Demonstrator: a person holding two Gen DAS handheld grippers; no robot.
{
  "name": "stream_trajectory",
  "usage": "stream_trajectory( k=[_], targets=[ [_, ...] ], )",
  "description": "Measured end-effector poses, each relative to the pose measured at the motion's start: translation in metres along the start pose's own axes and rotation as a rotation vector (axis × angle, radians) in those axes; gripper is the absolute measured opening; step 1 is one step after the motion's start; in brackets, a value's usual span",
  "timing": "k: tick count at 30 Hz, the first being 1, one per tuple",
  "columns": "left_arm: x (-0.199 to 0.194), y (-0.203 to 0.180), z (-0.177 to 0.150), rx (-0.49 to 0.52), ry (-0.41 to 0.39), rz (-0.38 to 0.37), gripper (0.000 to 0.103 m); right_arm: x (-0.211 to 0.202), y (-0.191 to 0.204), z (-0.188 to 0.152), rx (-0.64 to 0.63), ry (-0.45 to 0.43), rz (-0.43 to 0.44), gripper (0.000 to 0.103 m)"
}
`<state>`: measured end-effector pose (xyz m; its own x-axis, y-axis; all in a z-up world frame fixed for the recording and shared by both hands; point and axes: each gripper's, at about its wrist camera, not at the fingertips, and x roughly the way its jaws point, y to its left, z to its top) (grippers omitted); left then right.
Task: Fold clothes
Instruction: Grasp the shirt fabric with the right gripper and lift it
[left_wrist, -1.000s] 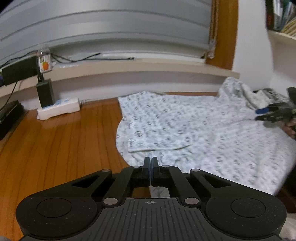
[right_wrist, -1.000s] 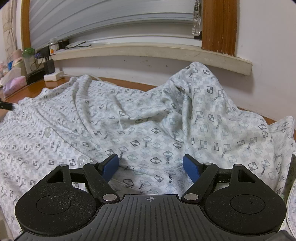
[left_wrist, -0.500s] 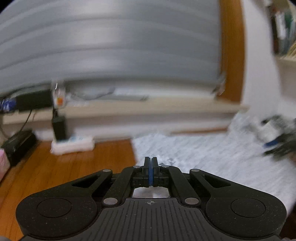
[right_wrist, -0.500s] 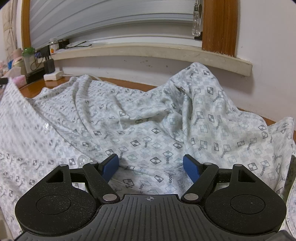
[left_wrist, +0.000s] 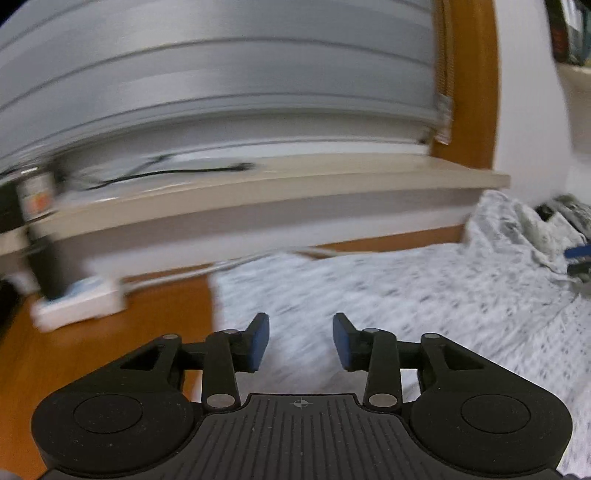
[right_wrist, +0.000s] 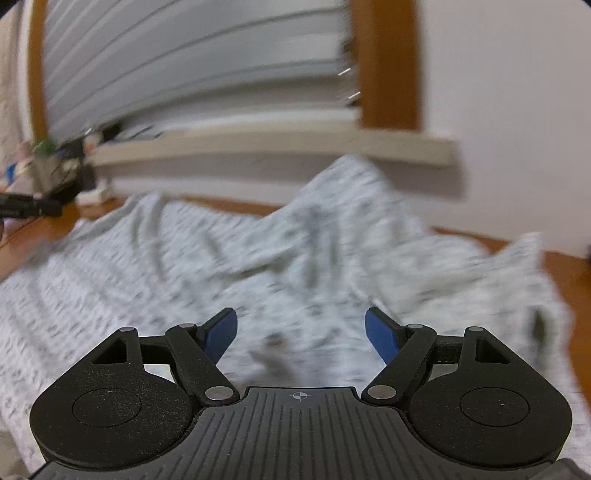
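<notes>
Mid-fold on a wooden tabletop (left_wrist: 110, 343), w/ much left to do. Patterned garment (left_wrist: 424, 295), pale w/ small dark checks, spread across right and centre of the table, far edge near the wall below a window ledge (left_wrist: 295, 181). In left wrist view, left edge of the cloth lying fairly flat and straight along bare wood: reads as one side laid over, though blur hides any crease line. In right wrist view, right portion of the garment (right_wrist: 295, 251) rumpled, one peak heaped up toward the ledge at far centre, another fold bunched at far right. Not yet a tidy rectangle; judged early-to-mid stage.

Left gripper (left_wrist: 301, 341): blue pads parting, jaws opening, nothing pinched; cloth seen only beyond and below the gap, apparently released. Right gripper (right_wrist: 301, 334): jaws spread wide, empty, poised above the crumpled middle of the fabric, no contact visible. Same right gripper glimpsed at far right edge of left view, beside the raised cloth. Left gripper's dark tip also at far left edge of right view, over table.

Left to do, by the look: flatten the heaped right side, bring it over, then fold lengthwise. Likely snag: loose peak collapsing unevenly when pulled.

White power strip (left_wrist: 79, 299) at far left by the wall, well apart from the cloth. Both views motion-blurred; fine detail (buttons, seams) not readable.
</notes>
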<state>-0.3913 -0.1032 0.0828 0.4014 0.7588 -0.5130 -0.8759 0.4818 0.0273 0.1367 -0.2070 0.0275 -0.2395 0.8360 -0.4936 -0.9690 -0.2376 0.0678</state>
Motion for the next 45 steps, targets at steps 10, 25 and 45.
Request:
stream_trajectory(
  k=[10,25,45],
  targets=[
    [0.073,-0.037,0.0,0.058,0.069,-0.117,0.056,-0.071,-0.079,-0.013,0.075,-0.001,-0.231,0.076],
    [0.083,-0.035,-0.003,0.052,0.117,-0.118,0.062,0.001,-0.033,0.047,-0.014,-0.001,-0.15,0.076],
    [0.083,-0.035,-0.002,0.051,0.119,-0.112,0.062,0.041,0.071,0.191,-0.173,-0.199,-0.06,0.005]
  ],
)
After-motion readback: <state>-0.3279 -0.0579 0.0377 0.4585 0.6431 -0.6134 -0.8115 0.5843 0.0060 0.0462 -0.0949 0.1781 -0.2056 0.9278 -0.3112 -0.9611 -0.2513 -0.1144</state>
